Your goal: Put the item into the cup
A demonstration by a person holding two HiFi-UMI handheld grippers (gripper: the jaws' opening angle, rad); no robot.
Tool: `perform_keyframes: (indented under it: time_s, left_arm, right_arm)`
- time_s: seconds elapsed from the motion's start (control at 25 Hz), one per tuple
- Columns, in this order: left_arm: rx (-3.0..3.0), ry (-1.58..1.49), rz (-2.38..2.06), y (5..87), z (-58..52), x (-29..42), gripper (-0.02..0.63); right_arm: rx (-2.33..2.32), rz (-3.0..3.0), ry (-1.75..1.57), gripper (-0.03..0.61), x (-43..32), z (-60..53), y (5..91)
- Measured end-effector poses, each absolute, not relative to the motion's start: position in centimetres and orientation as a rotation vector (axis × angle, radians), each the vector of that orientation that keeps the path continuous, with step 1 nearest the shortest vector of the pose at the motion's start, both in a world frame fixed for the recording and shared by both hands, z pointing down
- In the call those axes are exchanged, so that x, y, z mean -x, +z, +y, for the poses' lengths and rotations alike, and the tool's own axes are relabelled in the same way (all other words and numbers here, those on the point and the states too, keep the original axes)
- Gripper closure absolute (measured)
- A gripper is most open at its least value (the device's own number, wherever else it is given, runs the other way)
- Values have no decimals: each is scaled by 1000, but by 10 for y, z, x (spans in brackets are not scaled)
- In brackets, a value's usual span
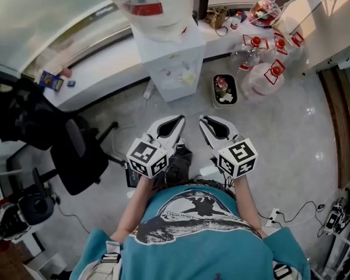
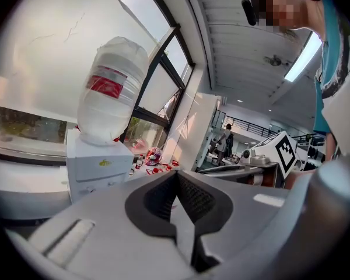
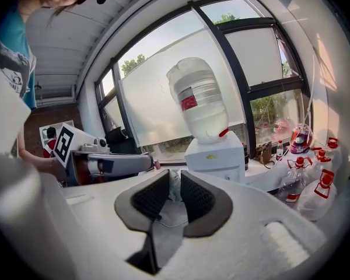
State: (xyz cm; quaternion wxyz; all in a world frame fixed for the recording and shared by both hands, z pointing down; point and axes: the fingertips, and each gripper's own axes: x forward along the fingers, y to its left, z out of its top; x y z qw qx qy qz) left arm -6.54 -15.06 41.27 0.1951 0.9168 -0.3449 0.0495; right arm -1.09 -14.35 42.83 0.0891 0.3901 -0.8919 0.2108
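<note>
I stand on a tiled floor and hold both grippers level in front of my chest, side by side. In the right gripper view, my right gripper has its dark pads closed on a small crumpled, pale translucent item. In the head view the right gripper points toward the water dispenser, and the item is too small to make out there. My left gripper is beside it. The left gripper has its pads meeting at the tip with nothing between them. No cup shows in any view.
The white water dispenser with its upturned bottle stands ahead against the window ledge. Several empty water bottles with red caps and a small black bin sit on the floor to the right. A black office chair is at the left.
</note>
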Motion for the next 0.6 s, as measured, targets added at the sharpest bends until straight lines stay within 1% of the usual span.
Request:
perform_keyframes:
  time_s: [0.4, 0.6]
  left_arm:
    - [-2609, 211, -921, 416, -188, 87, 609]
    - [-2588, 209, -945, 422, -194, 103, 609]
  right_arm:
    - [-1179, -2611, 649, 517, 31, -193, 435]
    - [-1147, -2598, 653, 517, 43, -198, 438]
